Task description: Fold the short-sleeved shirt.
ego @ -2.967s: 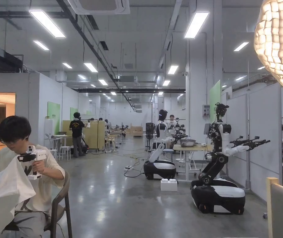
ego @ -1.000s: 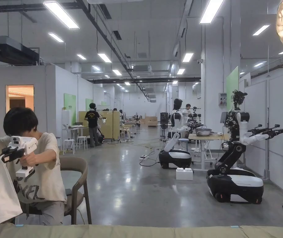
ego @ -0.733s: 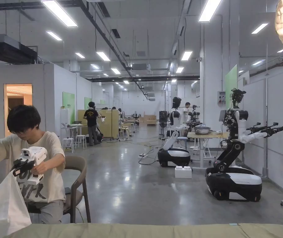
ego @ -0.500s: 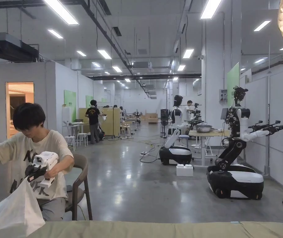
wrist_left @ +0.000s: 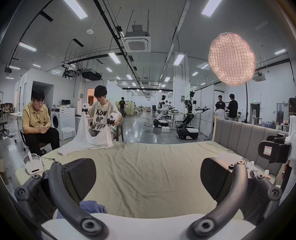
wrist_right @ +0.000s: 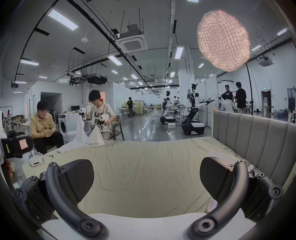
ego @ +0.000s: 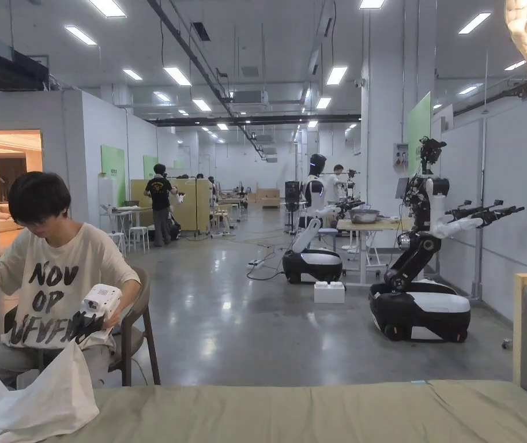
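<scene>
In the left gripper view my left gripper (wrist_left: pixel 148 172) hangs open over the olive-green bed sheet (wrist_left: pixel 143 165), nothing between its jaws. A bit of blue fabric (wrist_left: pixel 91 209) shows low down by its left jaw; I cannot tell what garment it is. In the right gripper view my right gripper (wrist_right: pixel 146 174) is open too, above bare sheet (wrist_right: pixel 143 157). Across the bed a seated person (ego: pixel 55 277) holds a white garment (ego: pixel 32 398) up with two other hand-held grippers, its hem resting on the bed's far corner.
A grey padded headboard (wrist_left: pixel 244 134) bounds the bed's right side, with small white items (wrist_left: pixel 251 165) beside it. A white headset (wrist_left: pixel 31 164) lies at the bed's left corner. A second person (wrist_left: pixel 38 120) sits nearby. Wheeled robots (ego: pixel 418 300) stand on the floor beyond.
The head camera has tilted down, bringing the bed sheet into view. The person across the bed has lowered the white garment from chest height toward the bed.
</scene>
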Available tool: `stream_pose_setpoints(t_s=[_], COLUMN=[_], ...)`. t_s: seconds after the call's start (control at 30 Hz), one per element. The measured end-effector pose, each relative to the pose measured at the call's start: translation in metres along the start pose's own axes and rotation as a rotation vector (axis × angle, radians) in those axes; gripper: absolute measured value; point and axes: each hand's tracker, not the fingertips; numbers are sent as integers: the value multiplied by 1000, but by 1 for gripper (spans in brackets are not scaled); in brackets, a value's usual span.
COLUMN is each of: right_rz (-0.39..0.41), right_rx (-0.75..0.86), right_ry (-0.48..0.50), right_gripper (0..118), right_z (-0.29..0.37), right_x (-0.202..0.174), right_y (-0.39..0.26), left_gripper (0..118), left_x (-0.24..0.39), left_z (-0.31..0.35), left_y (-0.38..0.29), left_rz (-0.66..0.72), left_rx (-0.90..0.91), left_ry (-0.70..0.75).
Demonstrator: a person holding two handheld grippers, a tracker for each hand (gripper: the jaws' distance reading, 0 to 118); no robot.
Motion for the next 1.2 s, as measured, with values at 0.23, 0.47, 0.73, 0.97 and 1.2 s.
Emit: stream_pose_setpoints(t_s=[0.23,0.47,0.73,0.97,1.2], right_rz=[-8,-15,-77,-113,-63], right_rx=[10,-19,-114,-205,-344], right_ry=[-1,-12,22,31,23], right_gripper=[118,118,118,118,118], right_z=[-4,-23,-51,-58,-66], right_x=[9,16,26,27,23], right_y=[2,-7,-35,-60,-95], left_gripper=[118,118,118,118,118], left_x=[6,8,16,17,17], left_z=[-5,-22,-52,-59,-67], left_y=[2,-7,-39,-59,-76], left_rz=[-12,-9,-33,0,7], left_rx=[26,-1,-75,-165,-257], left_ry=[4,10,-18,-29,-58])
